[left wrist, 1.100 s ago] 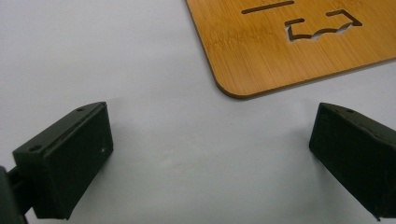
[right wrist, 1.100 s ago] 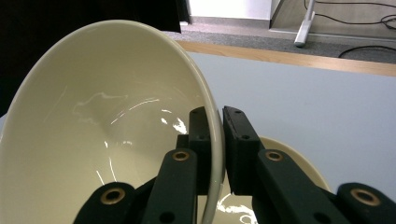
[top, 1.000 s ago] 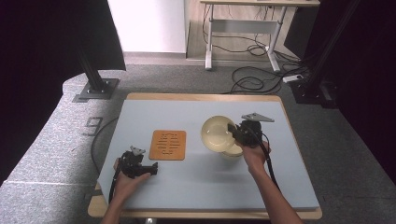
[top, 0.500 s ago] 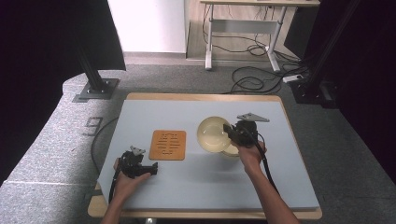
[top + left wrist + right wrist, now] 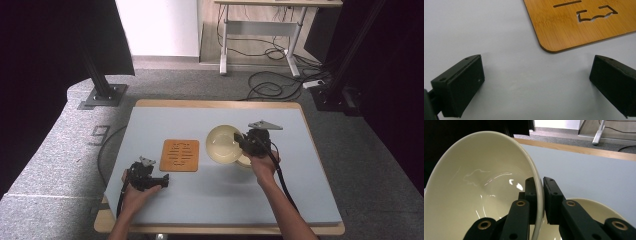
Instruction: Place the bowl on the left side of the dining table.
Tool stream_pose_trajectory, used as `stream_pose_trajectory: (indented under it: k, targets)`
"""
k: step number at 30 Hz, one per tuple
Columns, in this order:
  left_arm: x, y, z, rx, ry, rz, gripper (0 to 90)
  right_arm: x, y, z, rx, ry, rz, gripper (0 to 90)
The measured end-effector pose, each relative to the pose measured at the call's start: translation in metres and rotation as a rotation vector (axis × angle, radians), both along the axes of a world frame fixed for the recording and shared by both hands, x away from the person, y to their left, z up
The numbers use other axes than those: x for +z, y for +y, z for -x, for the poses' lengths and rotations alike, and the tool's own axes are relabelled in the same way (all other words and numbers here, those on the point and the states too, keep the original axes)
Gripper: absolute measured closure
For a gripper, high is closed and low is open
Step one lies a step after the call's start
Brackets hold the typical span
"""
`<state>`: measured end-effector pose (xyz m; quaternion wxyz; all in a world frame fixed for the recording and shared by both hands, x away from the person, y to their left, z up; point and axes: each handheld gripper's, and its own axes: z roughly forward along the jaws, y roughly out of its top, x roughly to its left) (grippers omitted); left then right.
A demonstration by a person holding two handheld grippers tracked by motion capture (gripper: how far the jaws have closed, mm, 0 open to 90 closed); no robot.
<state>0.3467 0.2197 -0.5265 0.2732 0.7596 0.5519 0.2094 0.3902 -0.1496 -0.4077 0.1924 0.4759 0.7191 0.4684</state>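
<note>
**A:** Right gripper view: what do the fingers have hold of?

**B:** The right gripper [image 5: 539, 195] has its two black jaws pinched tight on the rim of a cream bowl [image 5: 474, 190], one jaw inside the bowl and one outside. The bowl is tipped up on its side, its glossy hollow facing the camera. Below it, a second cream bowl [image 5: 586, 208] sits on the pale blue table [image 5: 586, 170].

**A:** And from the high view, where is all this?

**B:** The held bowl [image 5: 223, 143] is right of the table's [image 5: 150, 125] middle, with the right gripper [image 5: 248, 141] at its right edge. The second bowl [image 5: 245, 162] peeks out just beneath it. To the left lies a flat bamboo trivet [image 5: 180, 155], apart from the bowls.

**A:** What about the other hand?

**B:** The left gripper [image 5: 159, 181] rests low at the near left, just beside the trivet. In the left gripper view its jaws stand wide apart with nothing but bare table between them; the trivet's [image 5: 574, 27] rounded corner lies just ahead, untouched.
</note>
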Motion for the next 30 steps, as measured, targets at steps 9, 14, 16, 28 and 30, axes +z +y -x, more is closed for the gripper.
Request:
stream_pose_trajectory:
  k: [9,14,16,28,30]
  targets:
    - [0.0,0.0,0.0,0.0,0.0,0.0,0.0,-0.002,0.007,-0.001,0.007,0.003,0.003,82.3]
    - [0.0,0.0,0.0,0.0,0.0,0.0,0.0,-0.003,0.01,-0.001,0.017,0.001,0.005,82.3]
    - [0.0,0.0,0.0,0.0,0.0,0.0,0.0,-0.003,0.011,-0.001,0.02,0.003,0.004,82.3]
    - [0.0,0.0,0.0,0.0,0.0,0.0,0.0,-0.003,0.019,-0.003,0.028,0.004,0.005,82.3]
    - [0.0,0.0,0.0,0.0,0.0,0.0,0.0,-0.004,0.02,-0.003,0.029,0.003,0.003,82.3]
